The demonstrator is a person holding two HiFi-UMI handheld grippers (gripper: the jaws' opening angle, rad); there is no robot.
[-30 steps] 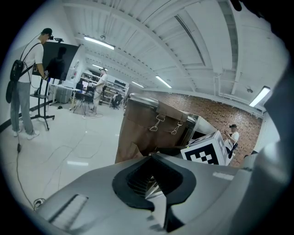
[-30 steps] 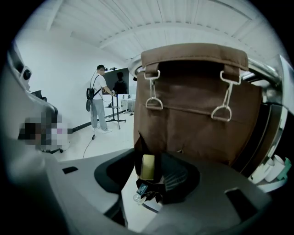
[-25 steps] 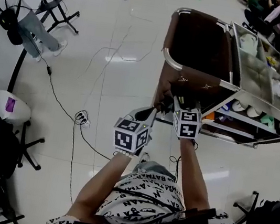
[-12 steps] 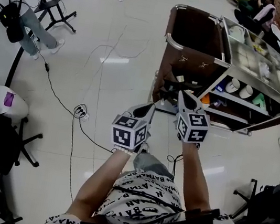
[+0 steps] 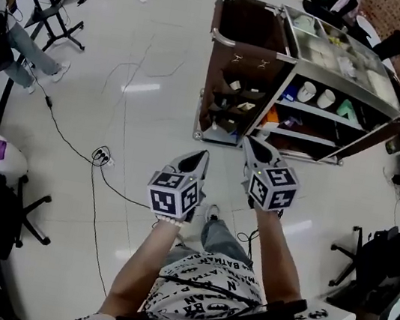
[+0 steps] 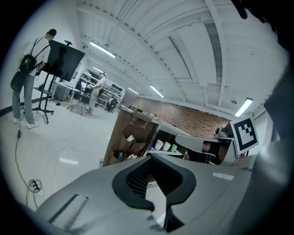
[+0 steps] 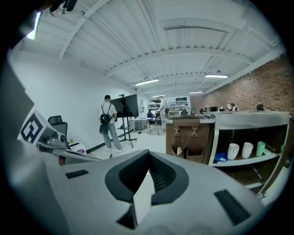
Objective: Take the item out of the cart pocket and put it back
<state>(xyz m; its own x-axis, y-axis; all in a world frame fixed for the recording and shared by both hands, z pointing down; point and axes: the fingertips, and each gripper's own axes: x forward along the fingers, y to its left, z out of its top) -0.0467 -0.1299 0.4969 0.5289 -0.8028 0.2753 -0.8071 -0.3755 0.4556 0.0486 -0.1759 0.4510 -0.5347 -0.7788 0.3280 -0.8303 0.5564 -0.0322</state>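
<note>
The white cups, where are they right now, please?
In the head view the white cups stand on the cart's upper shelf, right of the brown pocket panel.

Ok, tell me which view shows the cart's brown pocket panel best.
The head view: the whole pocket panel shows unblocked, with items in its pockets. The left gripper view shows it smaller and at an angle. The right gripper view faces it, but its lower part is hidden.

Glossy floor (image 5: 156, 57) with cart (image 5: 236, 55), cables (image 5: 100, 155)

Glossy white floor (image 5: 161, 73), brick wall (image 7: 250, 89), ribbed white ceiling (image 7: 174, 41)
</note>
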